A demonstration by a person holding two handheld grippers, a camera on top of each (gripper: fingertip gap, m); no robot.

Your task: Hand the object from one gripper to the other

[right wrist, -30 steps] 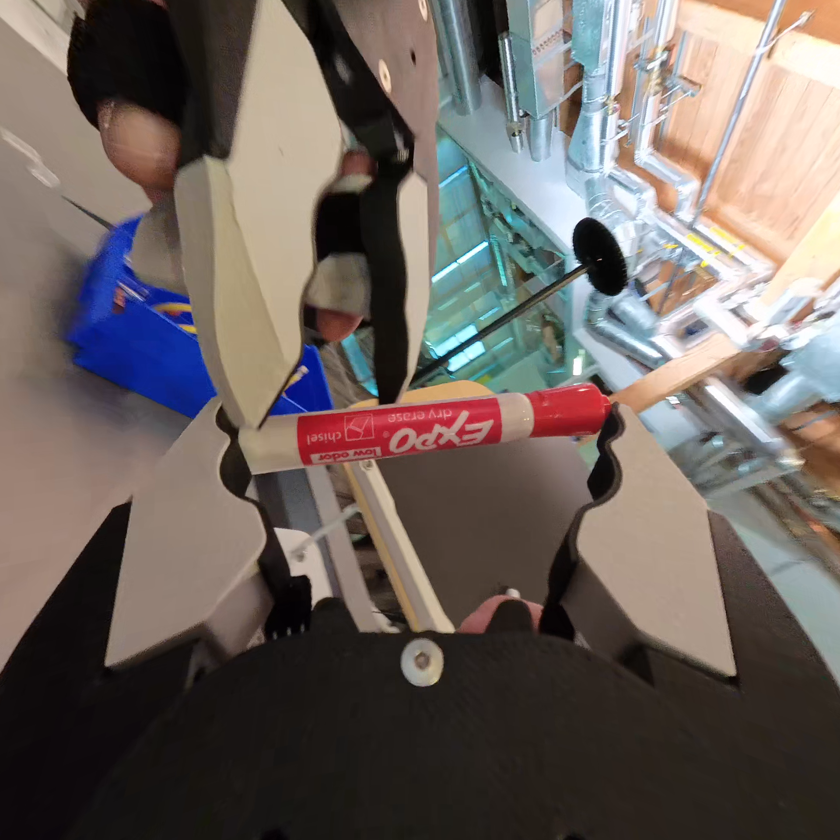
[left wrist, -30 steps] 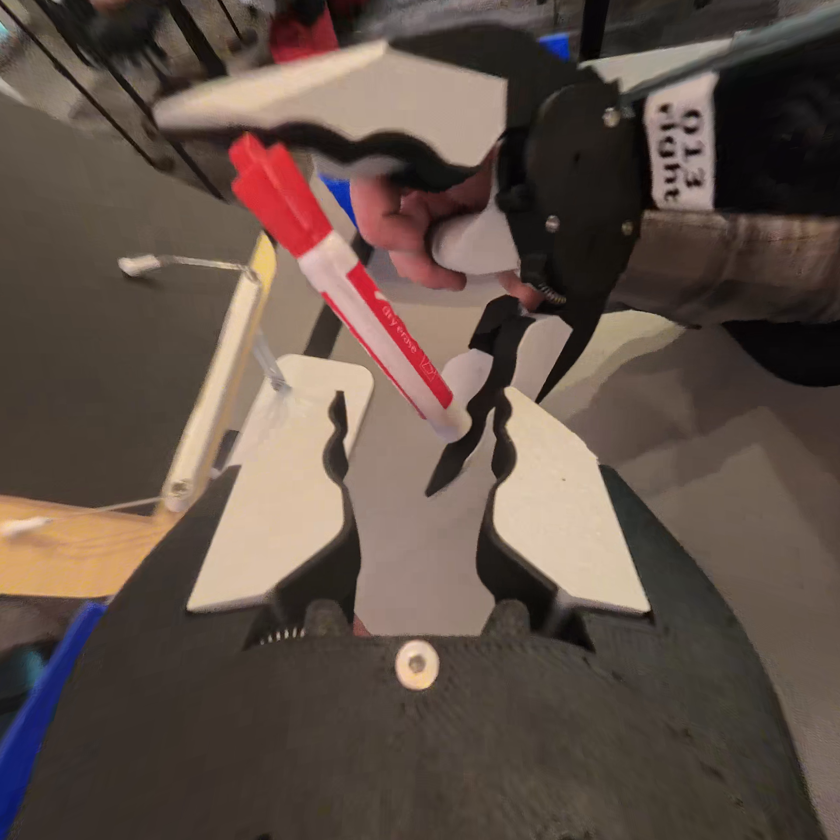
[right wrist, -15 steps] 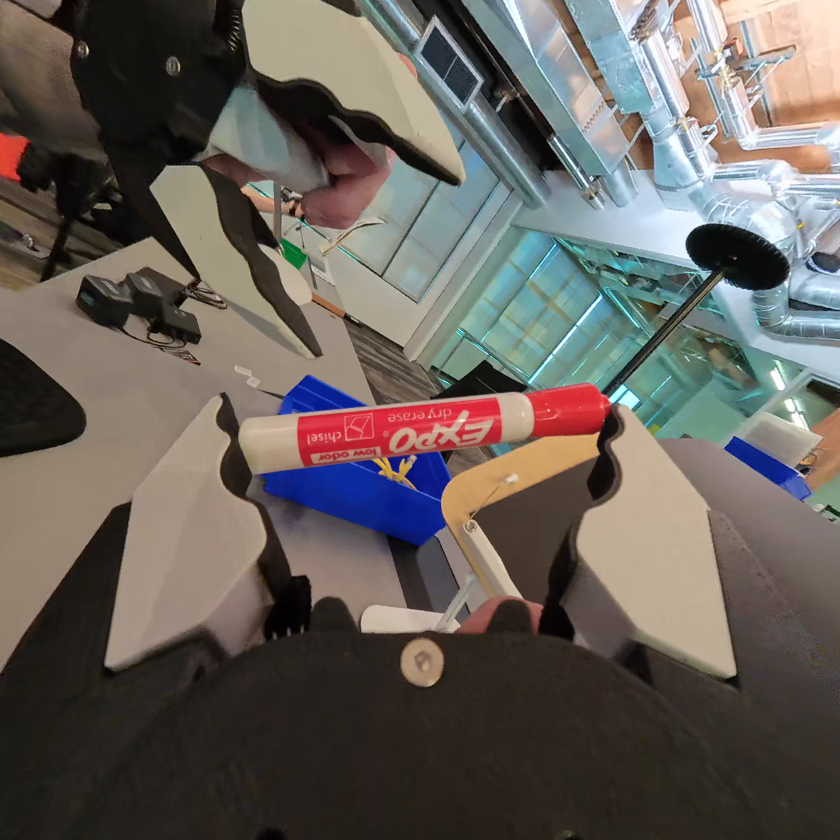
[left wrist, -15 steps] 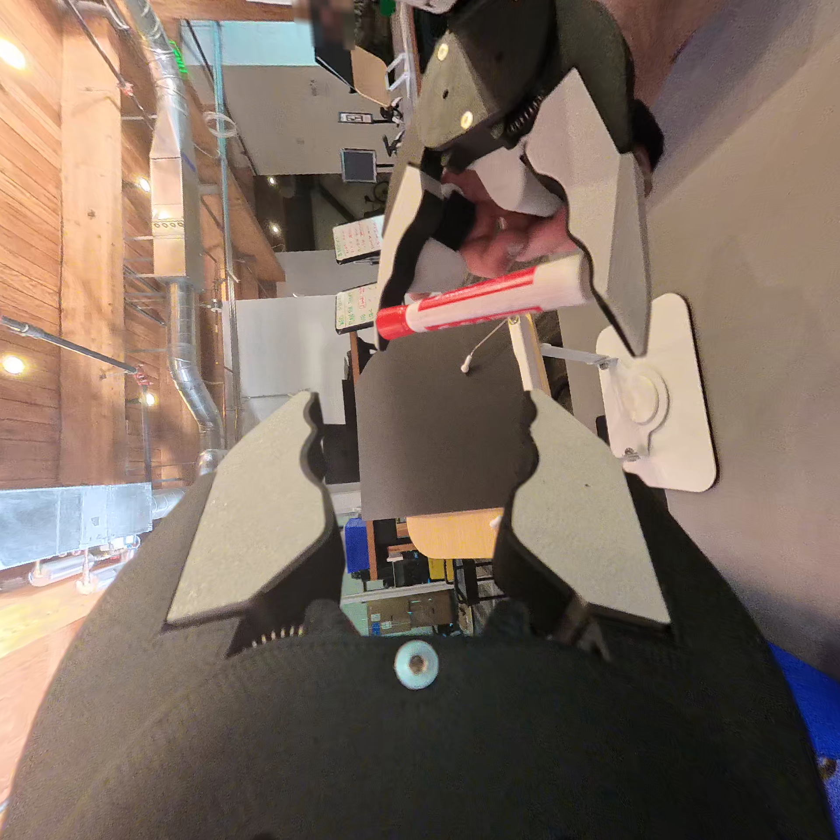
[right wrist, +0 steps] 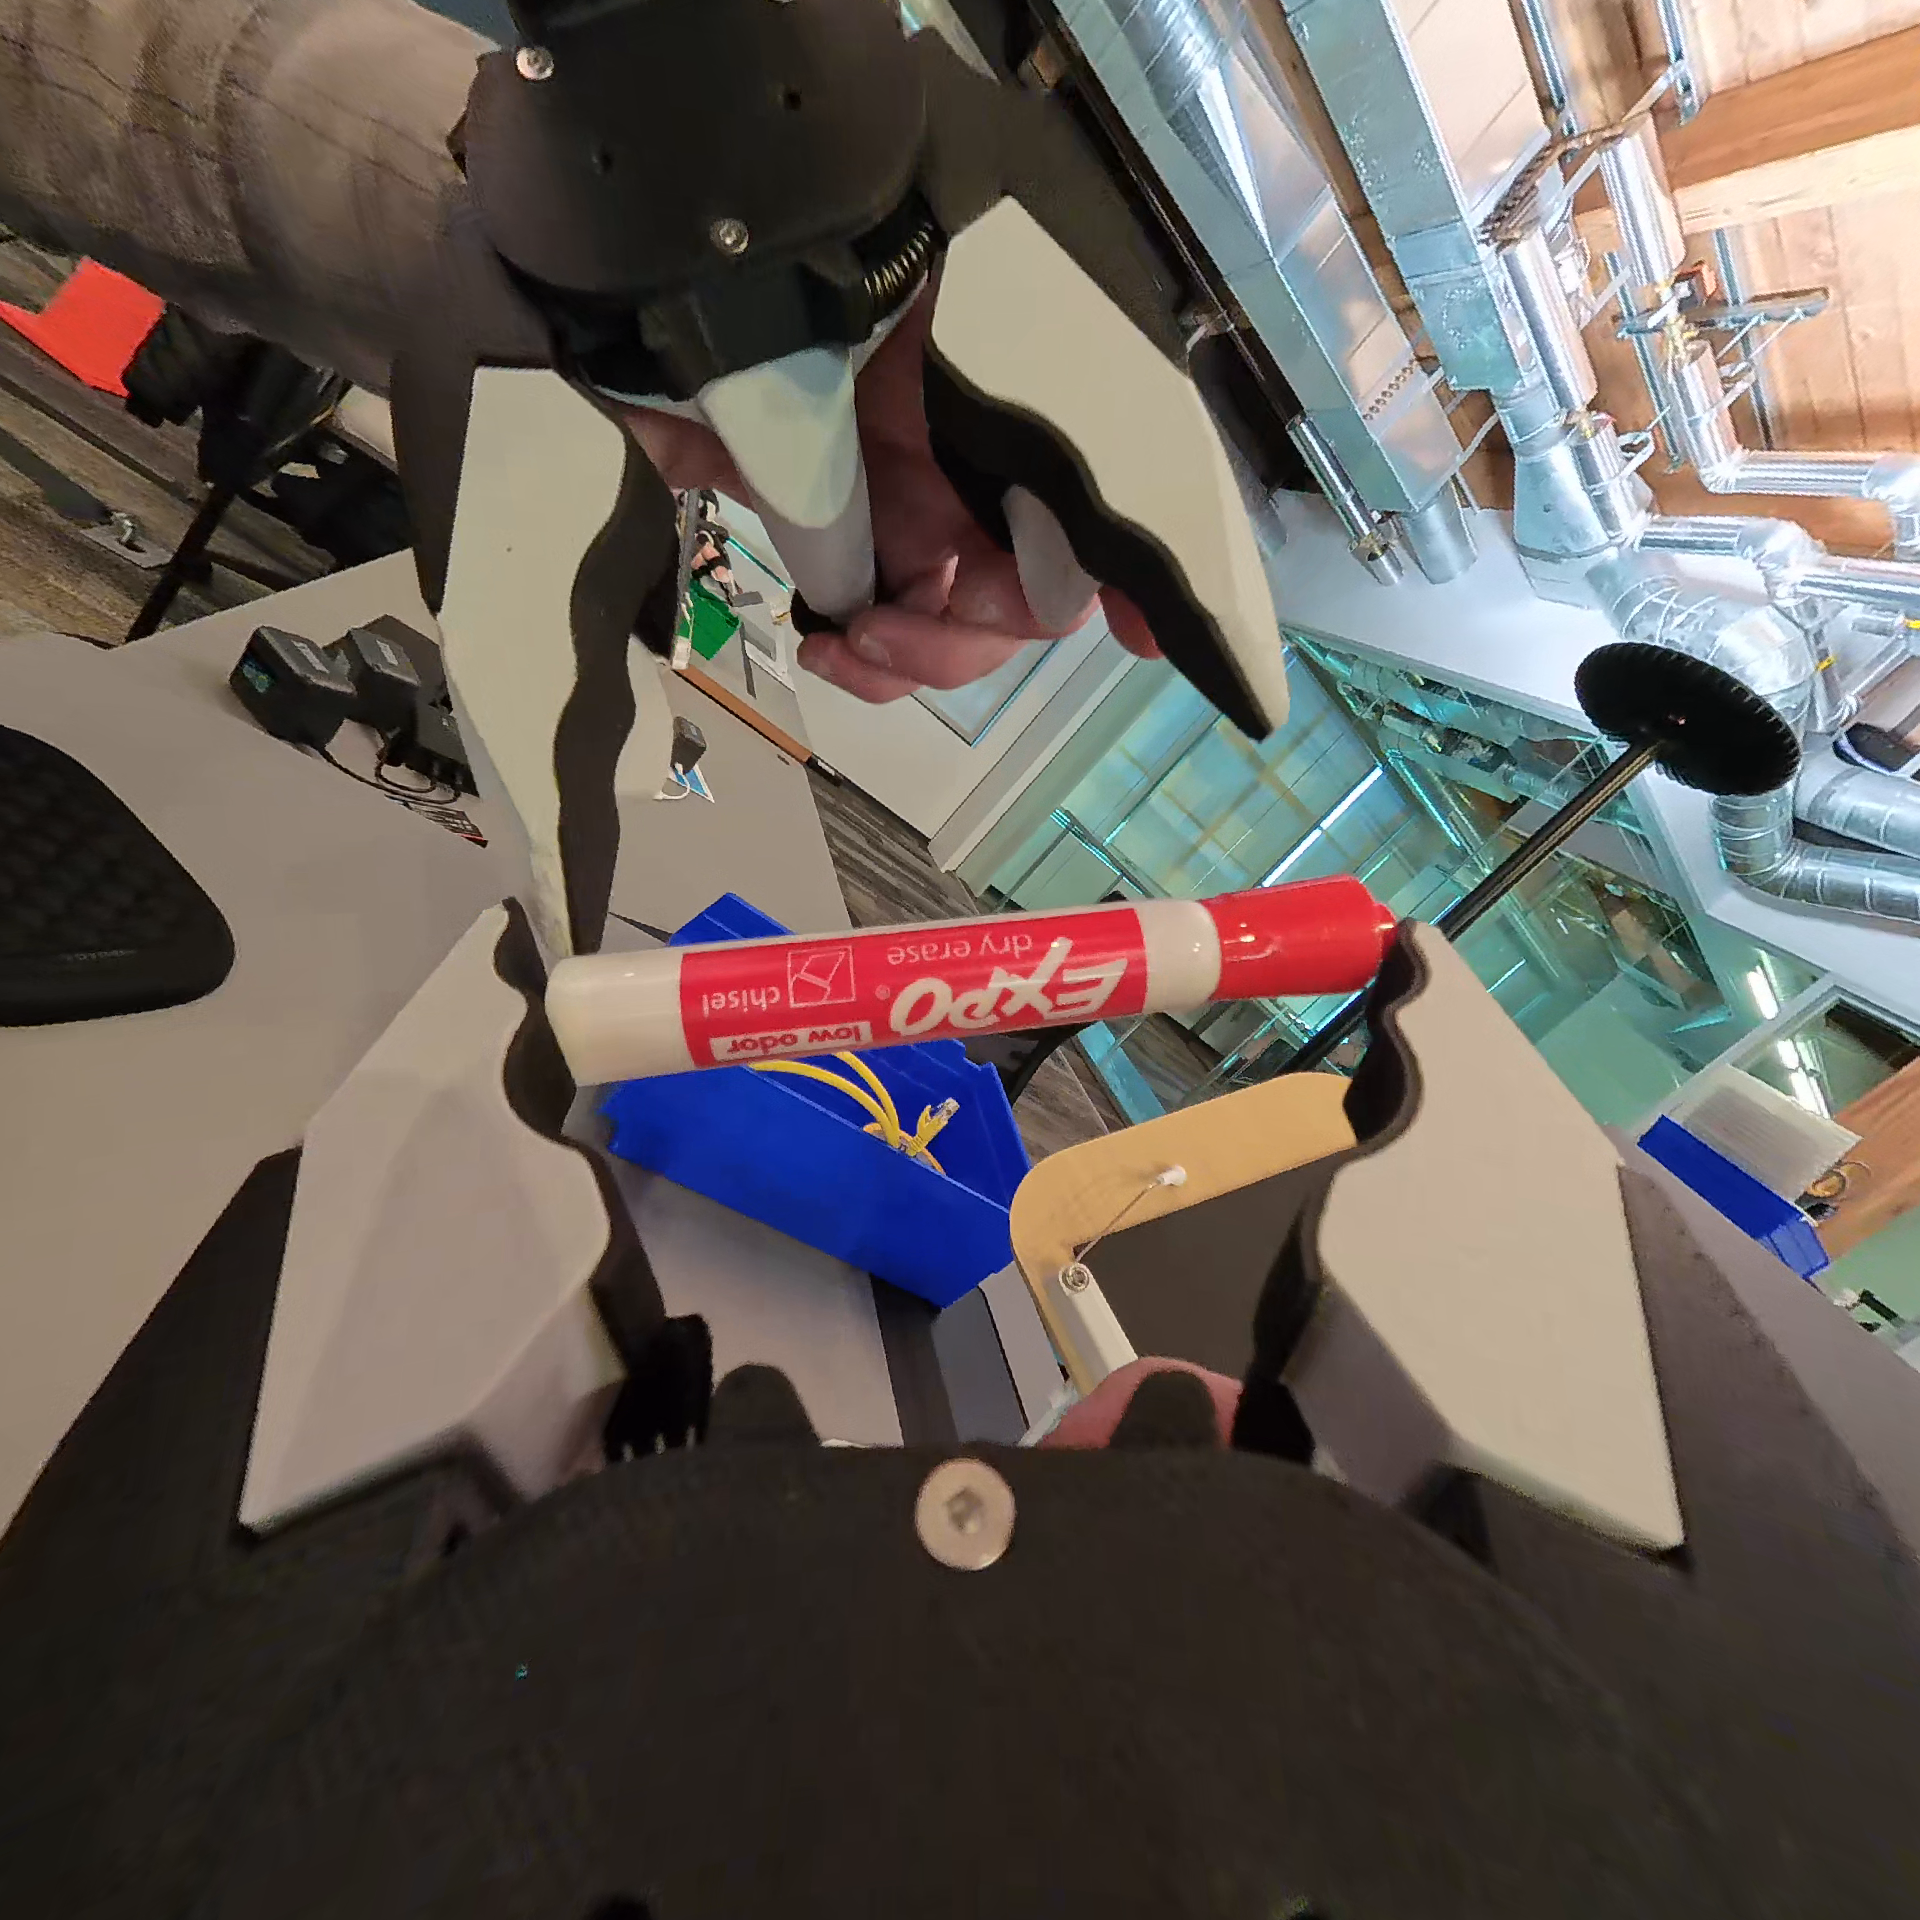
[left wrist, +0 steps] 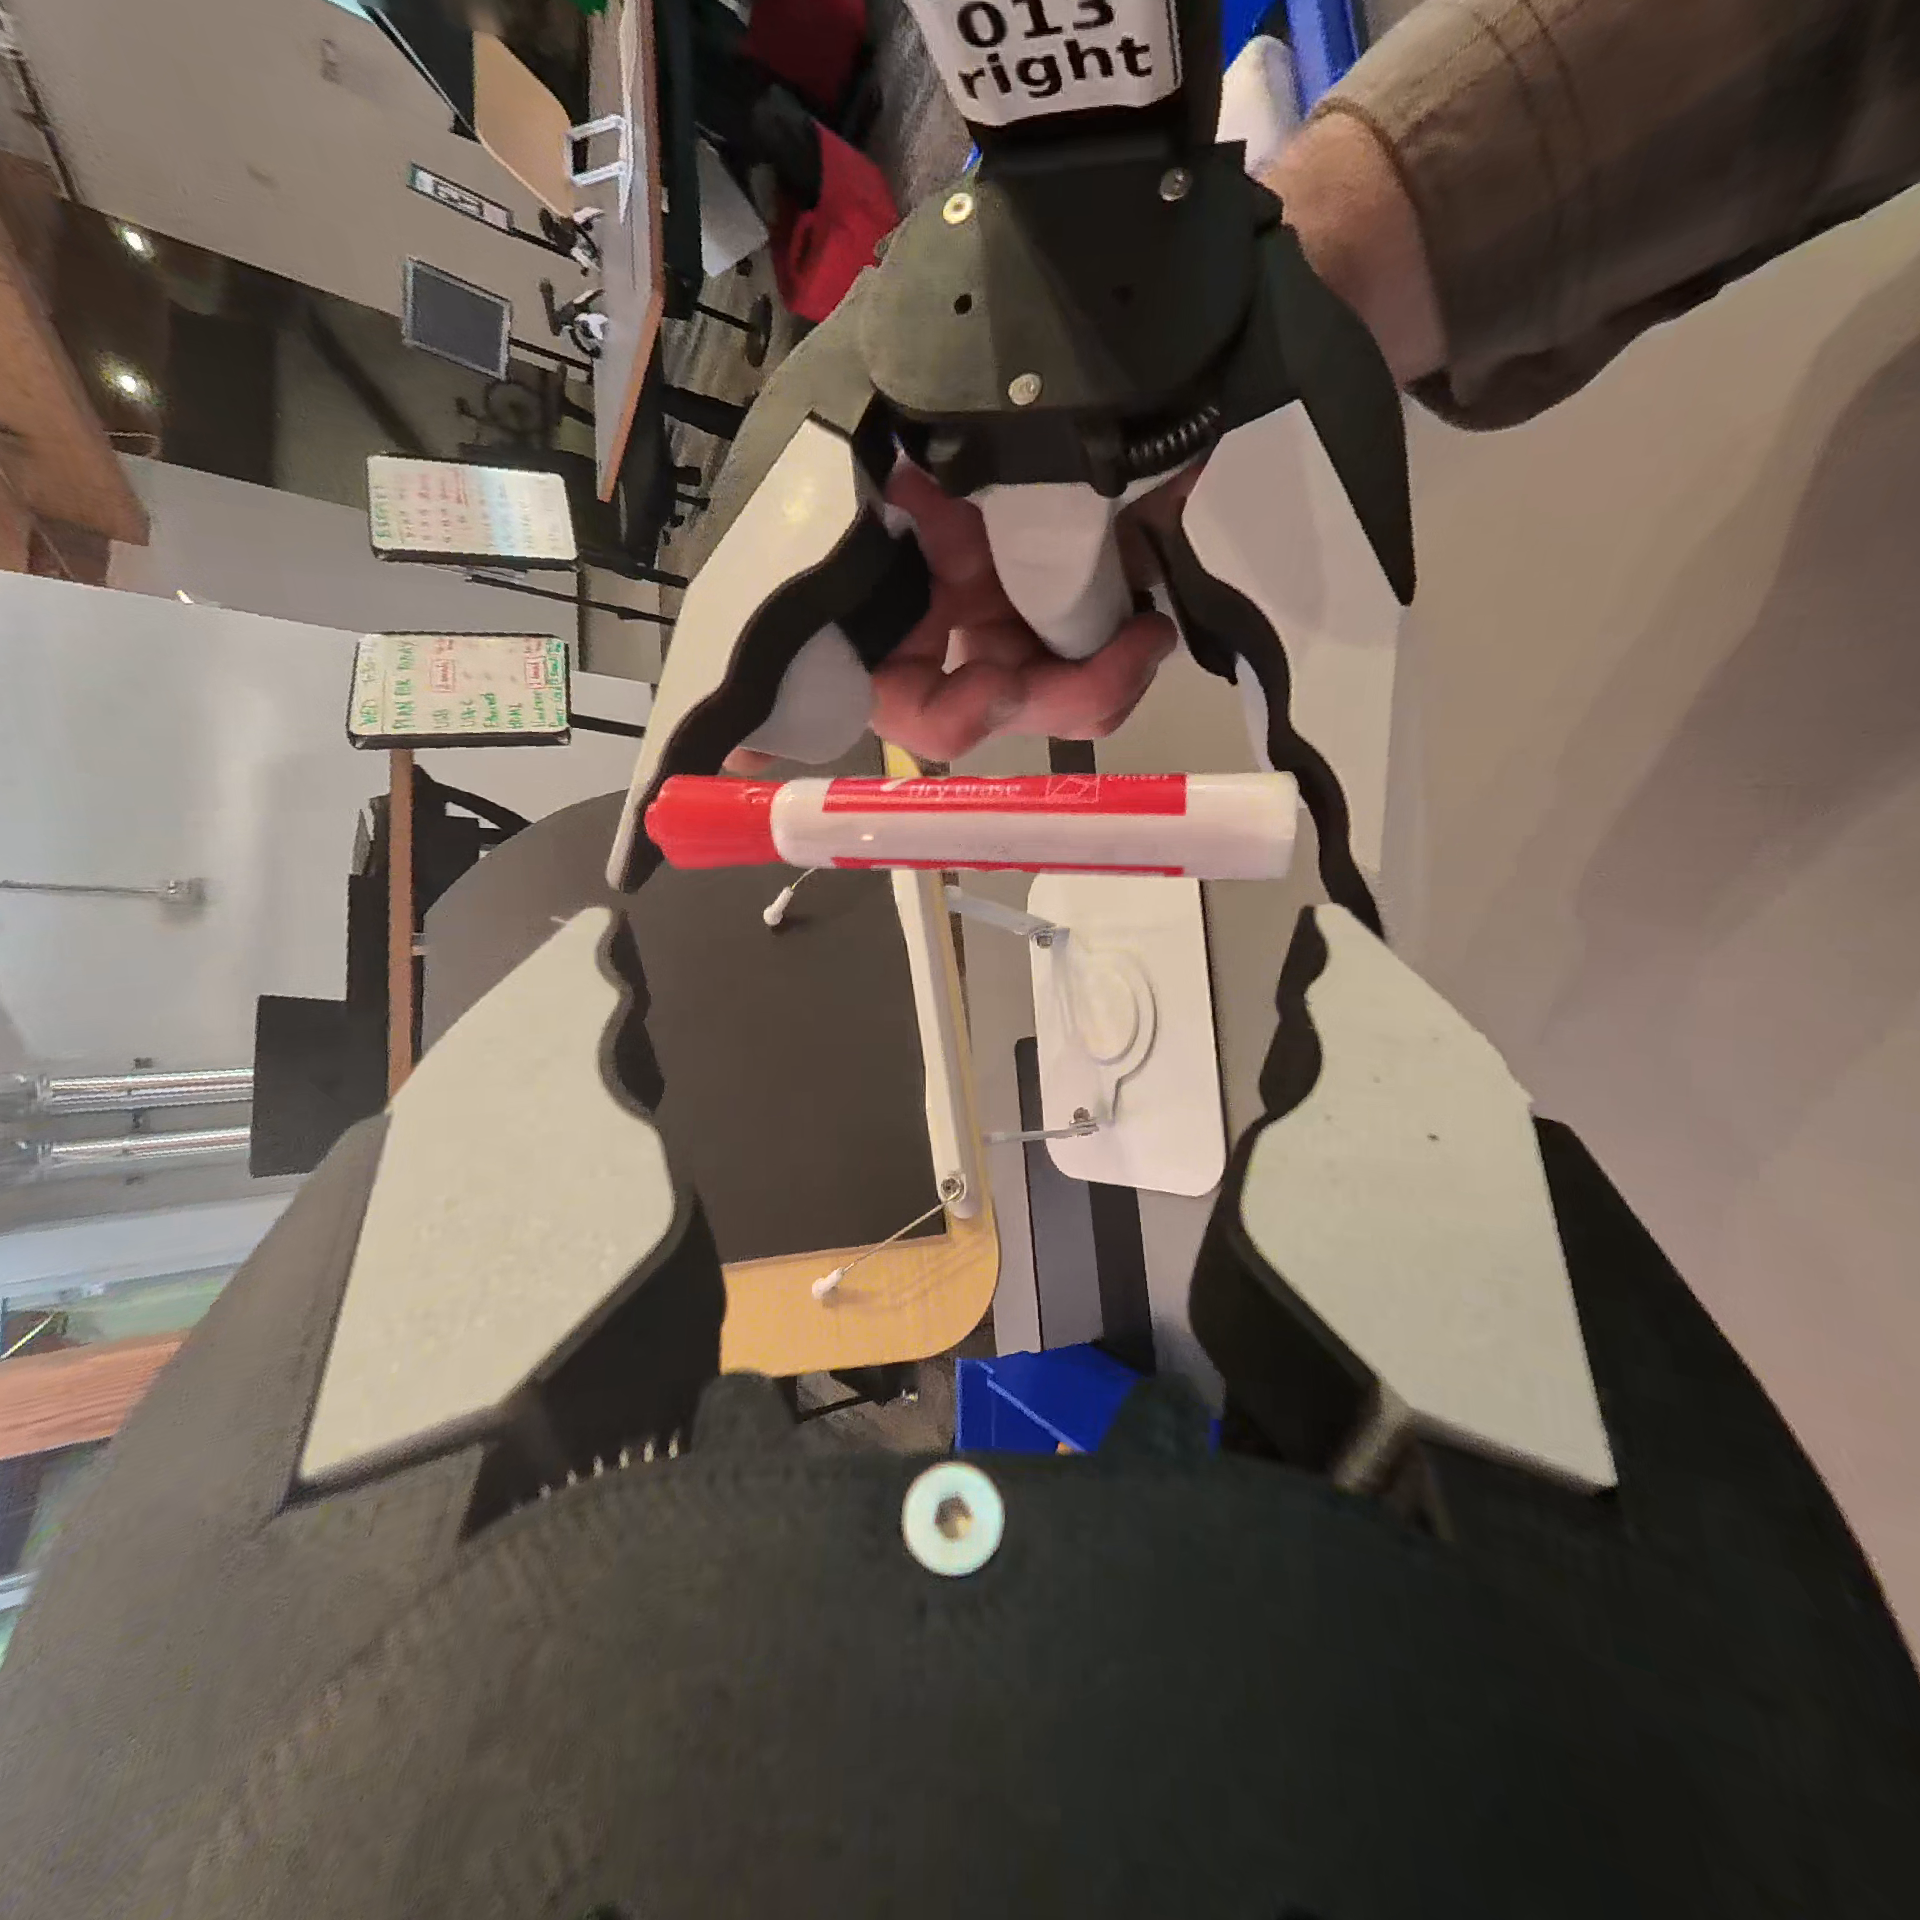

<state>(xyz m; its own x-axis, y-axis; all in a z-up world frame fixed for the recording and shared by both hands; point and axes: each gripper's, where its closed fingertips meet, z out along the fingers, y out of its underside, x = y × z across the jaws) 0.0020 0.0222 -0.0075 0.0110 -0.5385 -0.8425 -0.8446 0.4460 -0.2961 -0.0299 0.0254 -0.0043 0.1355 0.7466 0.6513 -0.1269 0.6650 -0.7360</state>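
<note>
Mid-handoff: my left gripper [left wrist: 961, 940] is spread wide and empty at 6 o'clock just short of the marker [left wrist: 971, 826], which my right gripper [right wrist: 961, 982] clamps end-to-end at 12, so next I straddle and close left, then release.

I count one marker [right wrist: 961, 992], two grippers: left [left wrist: 961, 940], right [right wrist: 961, 971]. Two blue bins [right wrist: 831, 1174], three black battery packs [right wrist: 348, 686], two whiteboards [left wrist: 462, 691].
</note>
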